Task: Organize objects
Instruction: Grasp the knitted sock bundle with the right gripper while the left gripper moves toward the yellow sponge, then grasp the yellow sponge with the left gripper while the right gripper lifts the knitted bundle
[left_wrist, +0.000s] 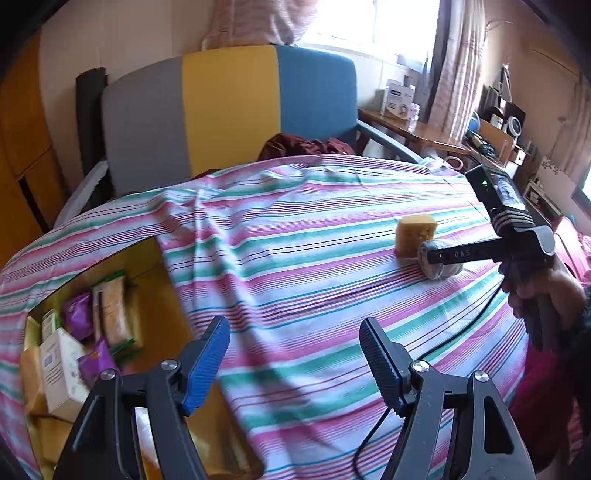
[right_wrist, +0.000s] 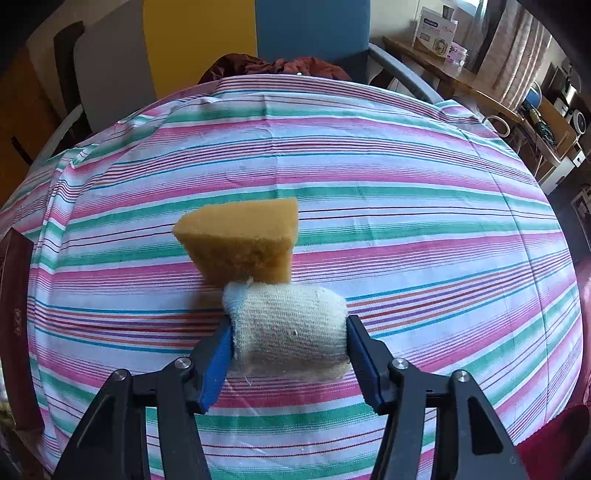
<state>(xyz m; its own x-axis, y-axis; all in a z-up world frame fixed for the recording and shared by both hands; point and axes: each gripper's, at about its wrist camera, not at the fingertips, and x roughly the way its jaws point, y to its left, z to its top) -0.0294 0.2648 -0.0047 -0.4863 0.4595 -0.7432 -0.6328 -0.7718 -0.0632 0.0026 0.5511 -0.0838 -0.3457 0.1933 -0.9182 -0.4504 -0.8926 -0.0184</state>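
Right tongs pinch the rolled sock across its long axis (sponge touching behind); left tongs spread, well apart.

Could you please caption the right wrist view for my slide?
Right gripper shut on a rolled cloth beside a yellow sponge on the striped sheet.

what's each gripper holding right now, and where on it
Right gripper clamps the rolled cloth across its two ends. Left gripper is open and holds nothing.
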